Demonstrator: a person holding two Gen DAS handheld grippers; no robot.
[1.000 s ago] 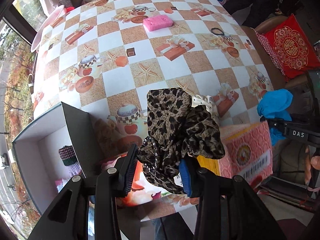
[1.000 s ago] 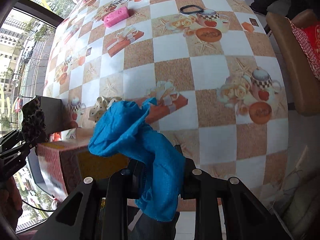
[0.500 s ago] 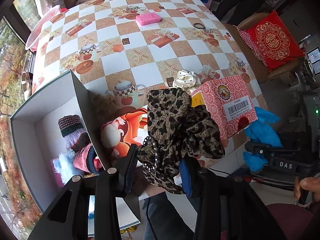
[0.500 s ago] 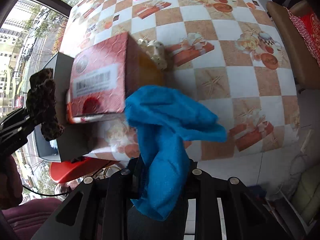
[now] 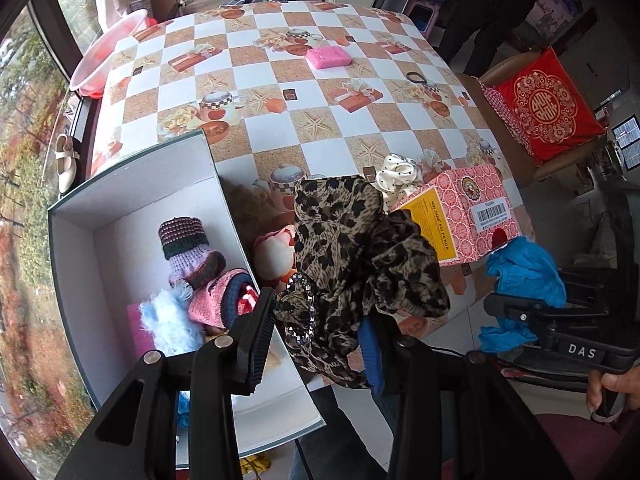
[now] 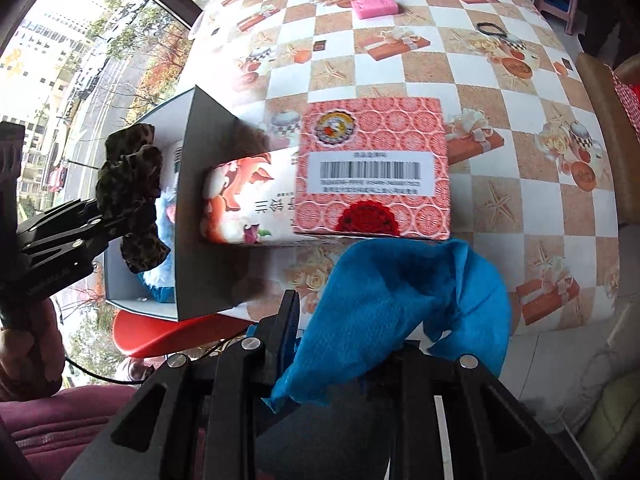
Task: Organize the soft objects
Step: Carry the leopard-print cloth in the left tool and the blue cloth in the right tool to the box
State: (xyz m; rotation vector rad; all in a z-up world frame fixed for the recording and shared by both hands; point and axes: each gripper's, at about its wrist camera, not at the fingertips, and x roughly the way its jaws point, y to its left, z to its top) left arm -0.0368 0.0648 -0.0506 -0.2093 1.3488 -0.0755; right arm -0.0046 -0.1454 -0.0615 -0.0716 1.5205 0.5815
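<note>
Left gripper [image 5: 316, 332] points steeply down, jaws pinching a leopard scrunchie [image 5: 352, 256] that hangs over the near right edge of the grey box [image 5: 76, 264]. Box sits at the counter's [image 5: 280, 92] near left corner; inside lie knitted socks [image 5: 188, 248] and a pale blue fluffy piece [image 5: 172, 320]. Right gripper [image 6: 348, 340] also points steeply down, jaws pressed together on a blue cloth [image 6: 400, 300], held off the counter's near edge. Just beyond the cloth, a red carton [image 6: 372, 172] stands between it and the box wall. Behind the carton: white dotted scrunchie [image 5: 396, 176]. Farther back: black hair tie [image 5: 418, 77], then pink sponge [image 5: 328, 57]. A hand [image 5: 612, 388] grips the right handle.
</note>
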